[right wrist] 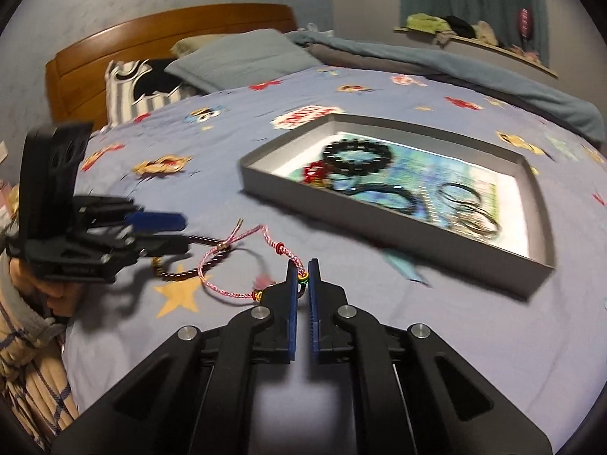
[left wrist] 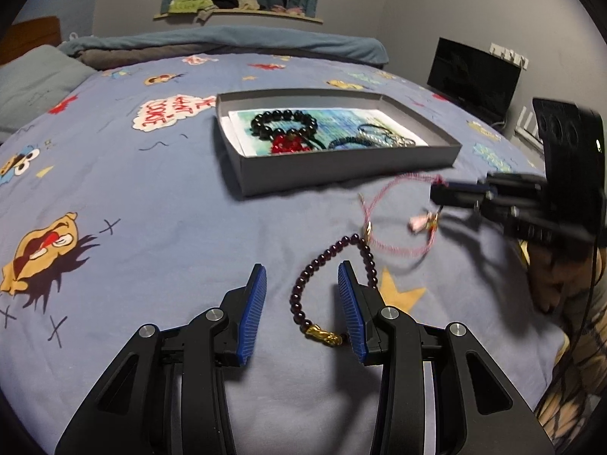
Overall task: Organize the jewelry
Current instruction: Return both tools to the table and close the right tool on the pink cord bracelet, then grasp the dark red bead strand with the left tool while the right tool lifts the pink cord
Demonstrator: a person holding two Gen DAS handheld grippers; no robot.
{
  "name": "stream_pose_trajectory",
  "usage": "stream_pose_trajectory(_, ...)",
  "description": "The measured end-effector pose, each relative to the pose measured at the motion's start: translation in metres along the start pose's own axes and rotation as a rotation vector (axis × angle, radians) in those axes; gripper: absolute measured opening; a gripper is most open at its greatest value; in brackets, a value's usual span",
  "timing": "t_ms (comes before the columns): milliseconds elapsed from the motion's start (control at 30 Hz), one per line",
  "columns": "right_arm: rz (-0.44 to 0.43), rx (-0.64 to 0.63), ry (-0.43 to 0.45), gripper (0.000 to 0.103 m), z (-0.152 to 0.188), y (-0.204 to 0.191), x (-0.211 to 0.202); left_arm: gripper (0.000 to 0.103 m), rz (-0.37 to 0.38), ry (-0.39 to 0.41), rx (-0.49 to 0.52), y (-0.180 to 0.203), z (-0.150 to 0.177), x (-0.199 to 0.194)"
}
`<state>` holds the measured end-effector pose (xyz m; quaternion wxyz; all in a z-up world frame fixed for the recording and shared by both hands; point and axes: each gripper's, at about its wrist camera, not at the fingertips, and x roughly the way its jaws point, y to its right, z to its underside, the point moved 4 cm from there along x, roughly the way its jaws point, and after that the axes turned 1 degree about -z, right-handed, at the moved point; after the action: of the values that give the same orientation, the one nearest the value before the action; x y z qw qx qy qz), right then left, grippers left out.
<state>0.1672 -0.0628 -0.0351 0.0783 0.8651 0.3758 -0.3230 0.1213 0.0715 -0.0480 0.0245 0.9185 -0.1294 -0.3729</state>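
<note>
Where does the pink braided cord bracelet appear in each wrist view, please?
Left wrist view: the pink braided cord bracelet is right of centre, below the grey cardboard tray, held by the right gripper.
Right wrist view: lower centre-left, left of the right gripper.
Shared landmark: the tray.

Home bedroom, bed [right wrist: 341, 341], pillow [right wrist: 242, 57], wooden headboard [right wrist: 151, 38]
</note>
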Motion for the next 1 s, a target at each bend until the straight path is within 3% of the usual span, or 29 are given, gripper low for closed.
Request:
stream_pose_trajectory(167,0.014,0.025,0.016,0.005,-0.002,0.012,-0.008,0.040,-0.033,-0.042,0.035,0.005,0.004,0.011)
stream_pose_trajectory(400,0.013,0.023,0.021,0.005,-0.003,0.012,-0.009,0.007,-0.046,-0.047,0.067,0.010,0.005,0.012)
stream_pose_trajectory(1000,0.027,0.034,0.122,0.005,-0.025,0.024,-0.042,0.006,0.040,0.127,0.087,0.035,-0.047,-0.024)
